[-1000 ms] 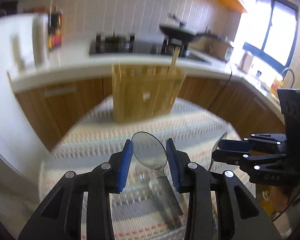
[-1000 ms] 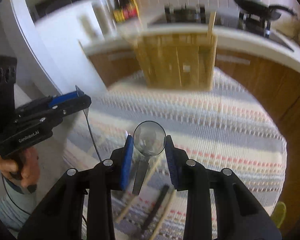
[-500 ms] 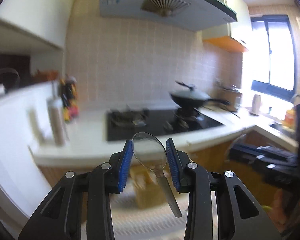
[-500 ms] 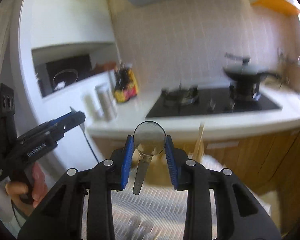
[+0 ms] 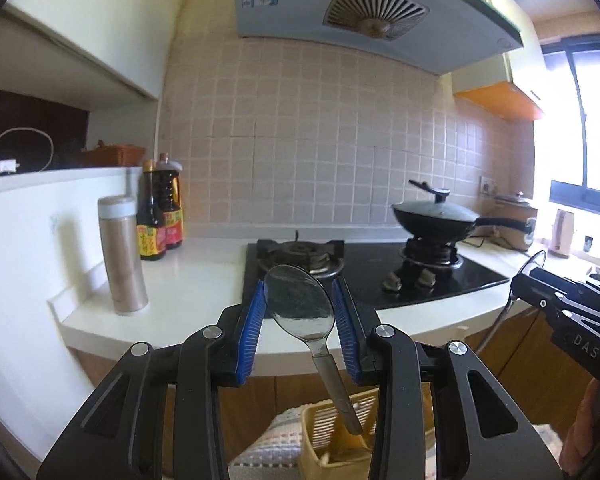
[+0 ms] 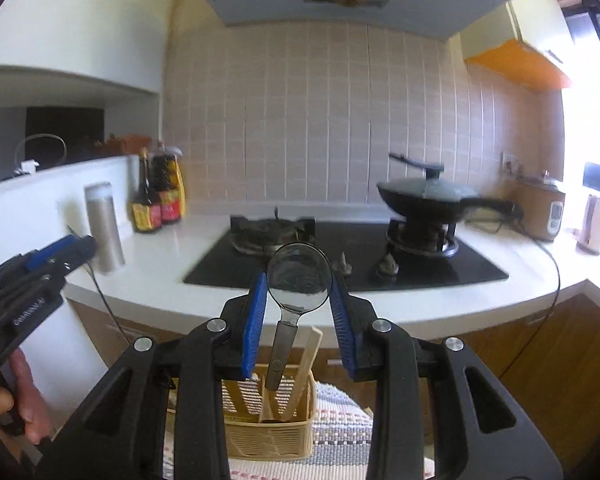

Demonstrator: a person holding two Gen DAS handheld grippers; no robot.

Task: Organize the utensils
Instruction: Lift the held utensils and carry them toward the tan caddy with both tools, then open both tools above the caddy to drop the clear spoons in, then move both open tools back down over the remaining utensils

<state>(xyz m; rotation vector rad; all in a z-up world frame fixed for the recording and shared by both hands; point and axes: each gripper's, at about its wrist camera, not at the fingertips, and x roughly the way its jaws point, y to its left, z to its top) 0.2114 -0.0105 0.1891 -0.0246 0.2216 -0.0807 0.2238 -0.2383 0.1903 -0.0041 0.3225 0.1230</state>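
Note:
My left gripper (image 5: 300, 312) is shut on an oval metal spoon (image 5: 300, 304), bowl up, handle hanging down over the yellow slotted basket (image 5: 332, 448). My right gripper (image 6: 298, 304) is shut on a round metal spoon (image 6: 298, 278), its handle pointing down over the same basket (image 6: 268, 436), which holds wooden chopsticks (image 6: 306, 364). Both grippers are raised above the basket. The right gripper shows at the right of the left wrist view (image 5: 556, 304); the left gripper shows at the left of the right wrist view (image 6: 40, 268).
The basket stands on a striped woven mat (image 6: 340, 440). Behind is a white counter (image 5: 188, 288) with a black gas hob (image 6: 340, 256), a lidded wok (image 6: 424, 196), sauce bottles (image 5: 160, 208) and a steel flask (image 5: 122, 256).
Both grippers have lifted and tilted up with their spoons. The view has swung from the mat and basket to the counter and tiled wall; the basket now sits low in frame.

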